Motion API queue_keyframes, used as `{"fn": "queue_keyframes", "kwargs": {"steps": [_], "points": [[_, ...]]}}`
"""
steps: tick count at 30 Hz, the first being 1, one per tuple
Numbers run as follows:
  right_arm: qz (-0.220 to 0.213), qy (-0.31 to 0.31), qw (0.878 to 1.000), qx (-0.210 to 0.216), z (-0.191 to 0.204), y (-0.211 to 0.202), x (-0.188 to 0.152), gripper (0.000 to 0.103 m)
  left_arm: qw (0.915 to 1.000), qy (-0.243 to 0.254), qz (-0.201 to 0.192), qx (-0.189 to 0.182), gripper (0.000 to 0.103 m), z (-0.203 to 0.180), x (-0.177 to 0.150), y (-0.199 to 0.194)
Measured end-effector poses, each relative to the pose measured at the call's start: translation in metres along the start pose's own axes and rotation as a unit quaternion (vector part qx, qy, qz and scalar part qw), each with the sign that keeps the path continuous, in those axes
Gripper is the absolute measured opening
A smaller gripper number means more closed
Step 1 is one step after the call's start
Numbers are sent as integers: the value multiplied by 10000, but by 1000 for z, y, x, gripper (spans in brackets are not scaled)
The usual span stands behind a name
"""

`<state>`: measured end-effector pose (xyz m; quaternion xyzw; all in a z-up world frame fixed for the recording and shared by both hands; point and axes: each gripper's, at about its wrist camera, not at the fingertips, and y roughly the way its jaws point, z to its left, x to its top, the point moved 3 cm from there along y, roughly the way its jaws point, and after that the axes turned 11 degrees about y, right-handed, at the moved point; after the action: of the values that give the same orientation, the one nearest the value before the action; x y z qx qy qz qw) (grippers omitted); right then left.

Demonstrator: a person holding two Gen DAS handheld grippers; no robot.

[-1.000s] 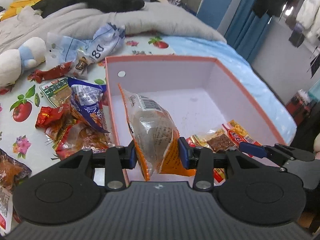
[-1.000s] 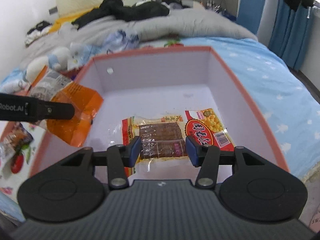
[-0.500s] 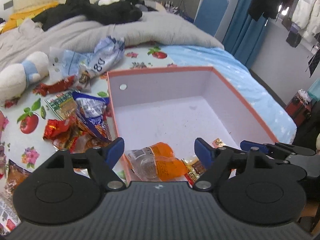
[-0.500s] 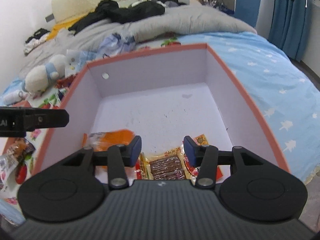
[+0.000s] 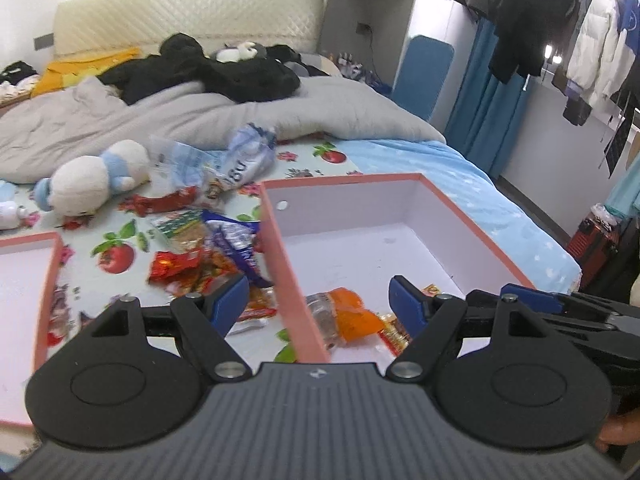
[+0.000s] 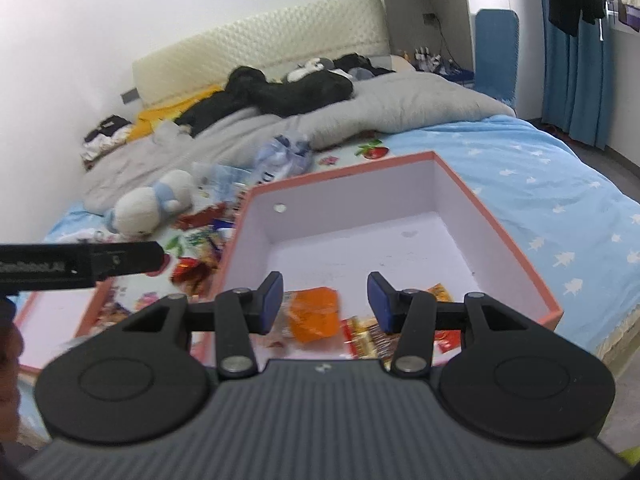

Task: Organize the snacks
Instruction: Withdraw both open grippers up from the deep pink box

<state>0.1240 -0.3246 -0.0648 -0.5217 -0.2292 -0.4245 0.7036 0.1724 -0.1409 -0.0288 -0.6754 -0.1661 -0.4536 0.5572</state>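
Snacks lie in two places: inside the pink-rimmed box (image 5: 472,220) and loose on the fruit-print sheet (image 5: 116,276) to its left. Nearest to me, my left gripper (image 5: 318,304) stands released, its blue pads spread wide and grasping nothing, straddling the box's left wall. Between those pads, on the box floor, rests the orange packet (image 5: 352,314), touching the red-and-yellow packet (image 5: 394,330) at its right. My right gripper (image 6: 325,298) is likewise released and empty, poised over the box's near end, with the same orange packet (image 6: 314,312) and red-and-yellow packet (image 6: 366,340) lying below it. Left of the box, the loose pile (image 5: 208,256) of red, blue and green wrappers lies just beside the wall; a second pink-rimmed tray (image 5: 44,292) sits at the far left. Farther back lie a crumpled blue-white bag (image 5: 250,158) and a white plush toy (image 5: 90,178). Beyond these are the grey duvet (image 5: 192,116), black clothing (image 5: 224,68) and the quilted headboard (image 5: 188,14).
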Motion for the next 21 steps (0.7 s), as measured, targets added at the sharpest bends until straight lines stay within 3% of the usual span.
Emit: {"fn": "queue_keyframes", "kwargs": {"steps": [13, 21], "points": [[75, -86, 9989, 449, 48, -49, -49, 49, 9979, -384, -92, 515, 81, 43, -54, -91], [191, -176, 9976, 643, 65, -58, -76, 49, 9959, -604, -51, 678, 81, 44, -94, -116]]}}
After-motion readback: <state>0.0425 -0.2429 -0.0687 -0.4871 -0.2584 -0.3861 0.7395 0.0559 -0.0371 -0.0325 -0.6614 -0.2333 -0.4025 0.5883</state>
